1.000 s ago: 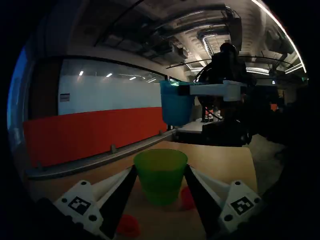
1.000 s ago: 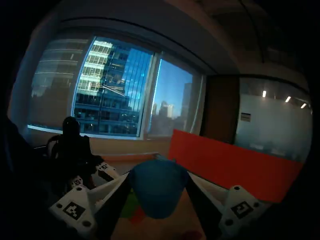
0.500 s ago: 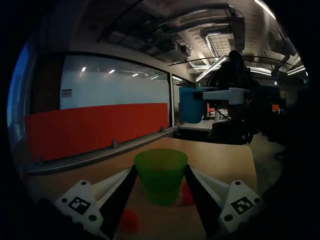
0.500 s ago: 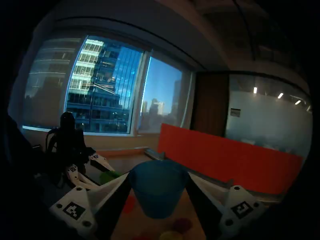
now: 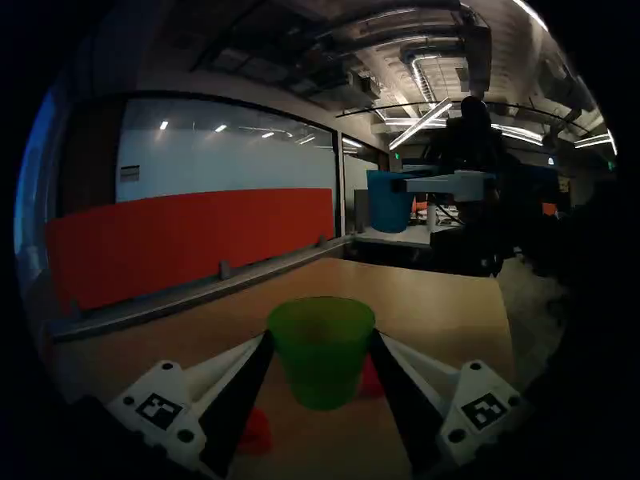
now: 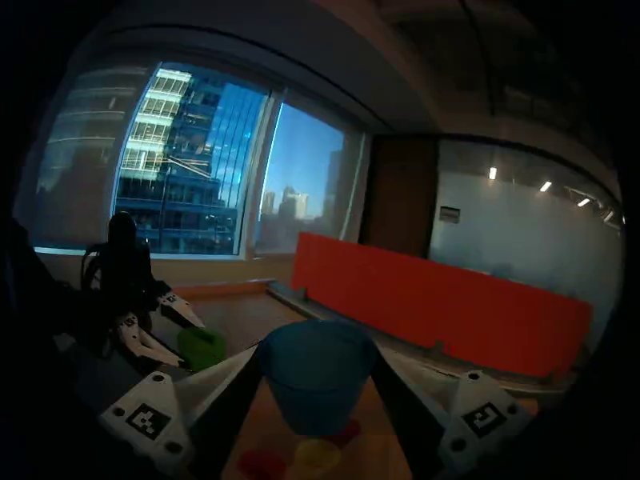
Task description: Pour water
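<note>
Holding the green cup (image 5: pixel 322 364) upright over the bench (image 5: pixel 436 308), my left gripper (image 5: pixel 322 334) is closed on it, with both fingers pressing its sides. My right gripper (image 6: pixel 316 348) is clamped the same way on the blue cup (image 6: pixel 316 388), which is also upright and well apart from the green cup. Small red discs (image 5: pixel 254 422) lie on the bench below. I cannot tell whether either cup contains water.
</note>
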Tool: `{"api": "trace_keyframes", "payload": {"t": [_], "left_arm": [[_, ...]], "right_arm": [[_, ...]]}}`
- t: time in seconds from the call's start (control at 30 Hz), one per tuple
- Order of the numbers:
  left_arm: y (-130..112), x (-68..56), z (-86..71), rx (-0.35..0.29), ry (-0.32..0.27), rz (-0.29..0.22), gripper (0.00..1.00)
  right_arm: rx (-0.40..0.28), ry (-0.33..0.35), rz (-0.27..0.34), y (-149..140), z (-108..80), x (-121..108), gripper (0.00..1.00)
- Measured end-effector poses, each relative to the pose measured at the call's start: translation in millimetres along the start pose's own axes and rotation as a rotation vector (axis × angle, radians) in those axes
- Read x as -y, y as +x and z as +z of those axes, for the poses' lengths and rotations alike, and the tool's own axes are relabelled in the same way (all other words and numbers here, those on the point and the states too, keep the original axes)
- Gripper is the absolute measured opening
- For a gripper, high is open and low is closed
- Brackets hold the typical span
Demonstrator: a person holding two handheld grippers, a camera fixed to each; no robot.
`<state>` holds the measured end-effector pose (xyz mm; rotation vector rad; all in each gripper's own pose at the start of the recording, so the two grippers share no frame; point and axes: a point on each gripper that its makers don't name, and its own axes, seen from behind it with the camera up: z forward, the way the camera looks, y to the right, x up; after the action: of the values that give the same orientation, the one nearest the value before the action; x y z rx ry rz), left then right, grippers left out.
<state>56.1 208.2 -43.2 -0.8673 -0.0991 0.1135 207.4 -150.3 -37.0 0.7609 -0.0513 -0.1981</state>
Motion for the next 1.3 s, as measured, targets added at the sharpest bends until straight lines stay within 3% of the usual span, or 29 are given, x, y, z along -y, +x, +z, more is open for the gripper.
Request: {"api": "trace_keyframes", "payload": {"t": [0.37,0.77,1.3], "left_arm": [[-35.5,-9.0,12.6,0.099,-0.041,0.021,0.85],[-58.7,-9.0,22.9,0.172,-0.063,0.017,0.85],[-103.1,-15.2,36.8,0.303,-0.085,0.031,0.85]], "right_arm": [[0.086,-0.033,-0.010,-48.2,-7.3,-13.4,0.92],[0.160,-0.021,0.079,-89.9,-7.9,-18.4,0.92],[0.276,-0.033,0.093,-138.3,-12.8,-30.2,0.93]]}}
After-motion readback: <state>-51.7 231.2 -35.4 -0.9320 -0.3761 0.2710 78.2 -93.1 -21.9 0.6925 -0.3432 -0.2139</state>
